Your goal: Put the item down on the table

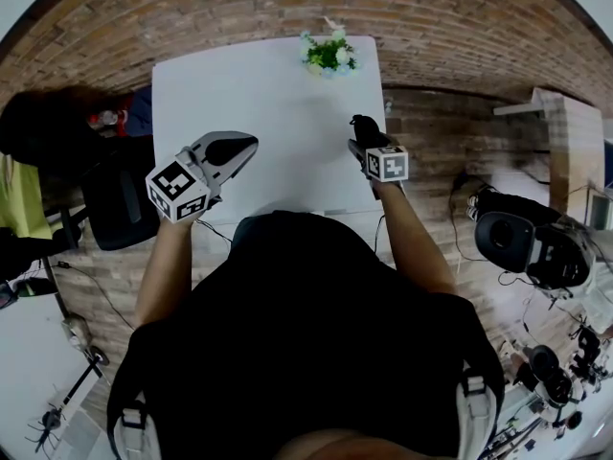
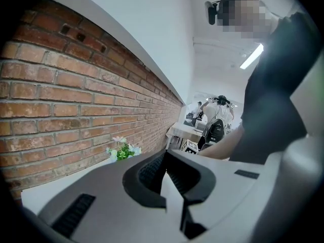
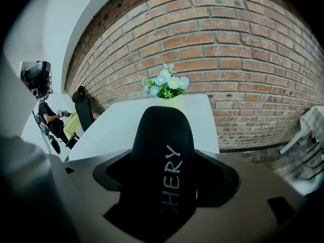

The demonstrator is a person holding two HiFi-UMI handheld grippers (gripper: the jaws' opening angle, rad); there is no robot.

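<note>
My right gripper [image 1: 367, 142] is shut on a black rounded item [image 1: 361, 123], held over the right edge of the white table [image 1: 268, 94]. In the right gripper view the item [image 3: 162, 146] stands between the jaws of that gripper [image 3: 164, 186], with white letters down its side. The item points toward the far end of the table [image 3: 126, 123]. My left gripper [image 1: 247, 145] hovers over the table's near left part. In its own view the left gripper [image 2: 165, 172] is rolled sideways, its jaws shut with nothing between them.
A small pot of flowers [image 1: 329, 54] [image 3: 165, 86] [image 2: 121, 151] stands at the table's far edge by the brick wall. A black chair [image 1: 120, 199] sits left of the table. Camera gear [image 1: 527, 242] lies at the right. A person [image 3: 43, 110] stands at the left.
</note>
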